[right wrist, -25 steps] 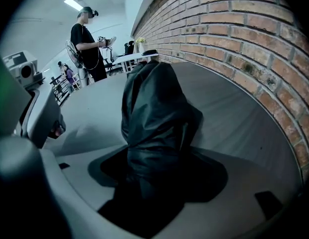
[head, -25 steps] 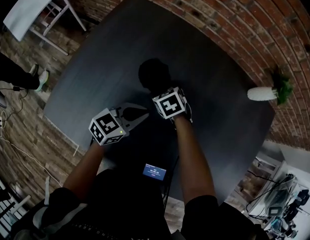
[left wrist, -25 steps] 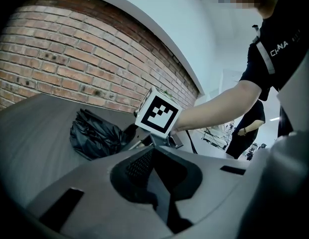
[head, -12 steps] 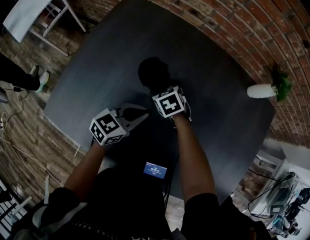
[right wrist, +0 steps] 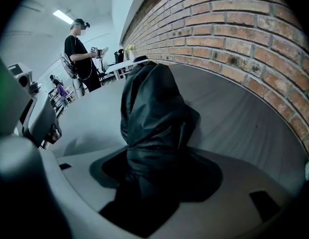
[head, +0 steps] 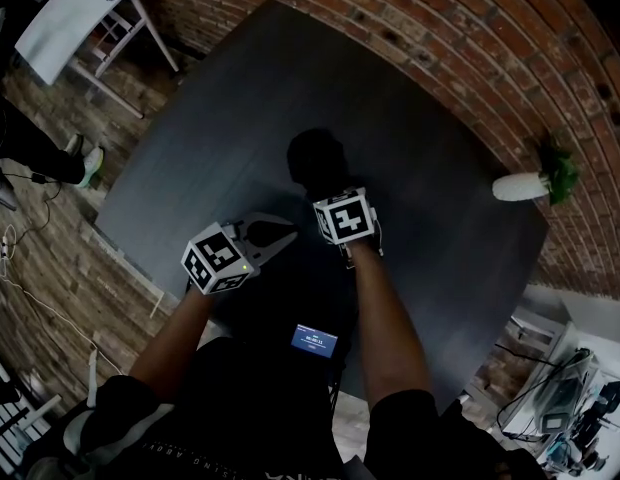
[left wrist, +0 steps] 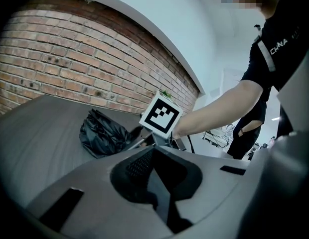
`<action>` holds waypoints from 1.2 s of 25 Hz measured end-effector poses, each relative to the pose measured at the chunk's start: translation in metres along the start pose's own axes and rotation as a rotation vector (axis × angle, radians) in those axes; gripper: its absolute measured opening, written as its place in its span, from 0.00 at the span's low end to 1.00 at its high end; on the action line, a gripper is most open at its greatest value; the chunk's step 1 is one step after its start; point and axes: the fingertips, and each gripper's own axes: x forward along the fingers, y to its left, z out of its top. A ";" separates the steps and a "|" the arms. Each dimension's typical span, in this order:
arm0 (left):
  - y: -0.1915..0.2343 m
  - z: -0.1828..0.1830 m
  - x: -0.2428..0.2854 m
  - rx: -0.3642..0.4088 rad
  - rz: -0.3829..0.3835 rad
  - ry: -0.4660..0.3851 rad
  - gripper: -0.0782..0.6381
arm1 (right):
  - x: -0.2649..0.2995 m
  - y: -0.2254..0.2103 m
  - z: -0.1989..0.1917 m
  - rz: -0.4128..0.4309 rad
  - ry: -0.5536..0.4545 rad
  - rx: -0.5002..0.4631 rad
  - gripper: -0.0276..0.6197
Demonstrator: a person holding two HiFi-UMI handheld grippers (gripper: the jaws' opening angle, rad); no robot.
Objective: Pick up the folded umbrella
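Right hand-held gripper: jaws clamped on near end of the folded umbrella. Dark worktop extends around the umbrella on all sides. Umbrella: black crumpled fabric, lying on worktop. Left hand-held gripper: near the umbrella, on its left, jaws together, empty.

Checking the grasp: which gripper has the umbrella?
The right gripper: its jaws clamp the black umbrella. The left gripper is shut on nothing, off to the side.
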 end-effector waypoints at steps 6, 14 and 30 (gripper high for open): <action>-0.007 0.000 -0.009 0.006 0.007 -0.011 0.11 | -0.011 0.014 -0.021 0.022 0.000 0.047 0.50; -0.016 0.002 -0.016 0.022 0.008 -0.022 0.11 | -0.031 0.034 -0.037 0.051 -0.018 0.064 0.50; -0.011 0.095 -0.054 0.130 0.082 -0.170 0.11 | -0.181 0.048 0.094 -0.023 -0.503 -0.016 0.50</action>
